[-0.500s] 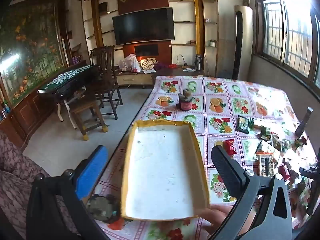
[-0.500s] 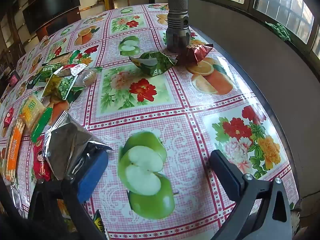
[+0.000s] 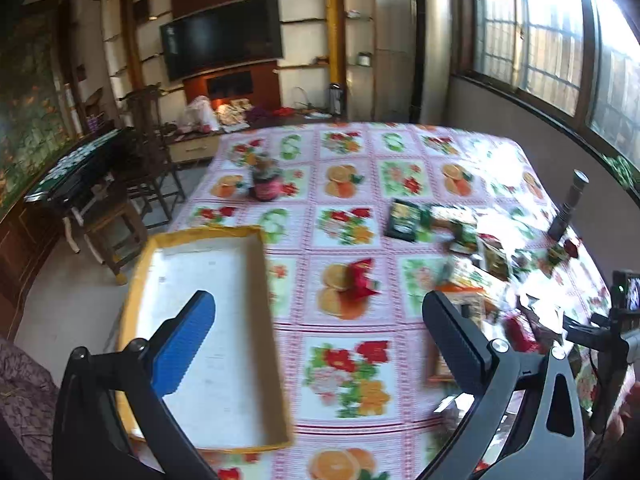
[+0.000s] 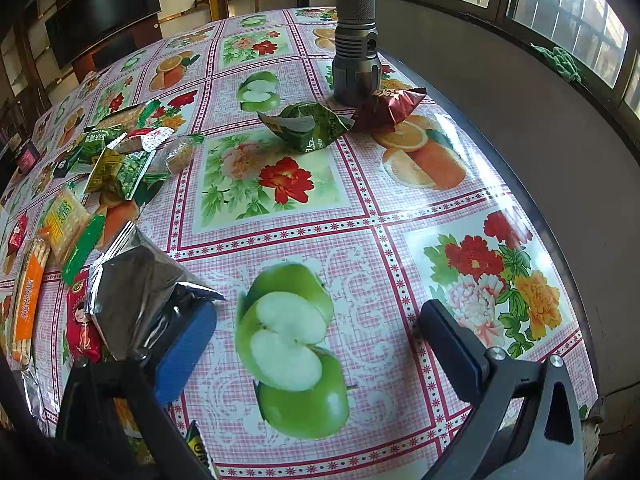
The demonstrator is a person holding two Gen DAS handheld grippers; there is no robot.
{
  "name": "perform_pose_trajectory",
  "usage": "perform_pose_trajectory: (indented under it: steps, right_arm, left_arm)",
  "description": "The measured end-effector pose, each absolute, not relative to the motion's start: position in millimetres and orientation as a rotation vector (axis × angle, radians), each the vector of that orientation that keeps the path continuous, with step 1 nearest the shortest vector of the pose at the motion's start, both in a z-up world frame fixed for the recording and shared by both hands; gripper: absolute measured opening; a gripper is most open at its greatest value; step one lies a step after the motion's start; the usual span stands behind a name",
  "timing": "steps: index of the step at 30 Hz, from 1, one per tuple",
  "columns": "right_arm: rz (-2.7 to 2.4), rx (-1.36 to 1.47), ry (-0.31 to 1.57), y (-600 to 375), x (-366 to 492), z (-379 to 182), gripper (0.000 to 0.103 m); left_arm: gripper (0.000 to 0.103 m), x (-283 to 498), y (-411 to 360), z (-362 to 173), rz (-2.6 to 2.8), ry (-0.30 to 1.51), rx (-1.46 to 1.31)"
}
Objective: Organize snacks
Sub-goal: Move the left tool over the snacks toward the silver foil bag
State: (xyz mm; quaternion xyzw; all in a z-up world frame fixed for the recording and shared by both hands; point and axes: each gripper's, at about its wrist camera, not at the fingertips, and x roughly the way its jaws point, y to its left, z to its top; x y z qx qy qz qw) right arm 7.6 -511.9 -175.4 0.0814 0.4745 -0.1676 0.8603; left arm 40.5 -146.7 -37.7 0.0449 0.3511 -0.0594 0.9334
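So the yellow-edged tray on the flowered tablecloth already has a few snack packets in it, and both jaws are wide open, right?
Not quite. In the left wrist view the yellow-edged tray holds no packets; only its bare white bottom shows. The snack packets lie loose on the tablecloth. Both jaws do stand wide open with nothing between them.

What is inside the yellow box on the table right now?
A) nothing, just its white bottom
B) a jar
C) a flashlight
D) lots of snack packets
A: in the left wrist view the yellow-rimmed box shows only its bare white floor, while the snack packets lie scattered on the tablecloth beyond it.
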Motion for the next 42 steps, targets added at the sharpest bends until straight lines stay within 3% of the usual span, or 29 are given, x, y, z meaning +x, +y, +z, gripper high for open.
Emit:
perform_pose_trajectory:
  steps: [8, 15, 18, 30, 42]
  right_arm:
    - [-0.352, 0.171, 0.996, -512, 7, -176, 0.102]
    - [-0.351, 0.17, 0.998, -513, 9, -175, 0.103]
    - [-0.341, 0.179, 0.993, -511, 6, -173, 0.097]
    - [-0.174, 0.179, 0.969, -476, -32, -127, 0.094]
    - [-0.184, 0.017, 0.942, -449, -36, -109, 0.096]
  left_arm:
    - [0.103, 59, -205, -109, -0.23, 0.764, 0.229]
    - [0.103, 103, -176, -150, -0.163, 0.864, 0.258]
    - [0.103, 115, -161, -159, -0.099, 0.89, 0.277]
    - [0.103, 49, -208, -81, -0.15, 0.795, 0.181]
    - [0.103, 37, -233, -81, -0.193, 0.816, 0.185]
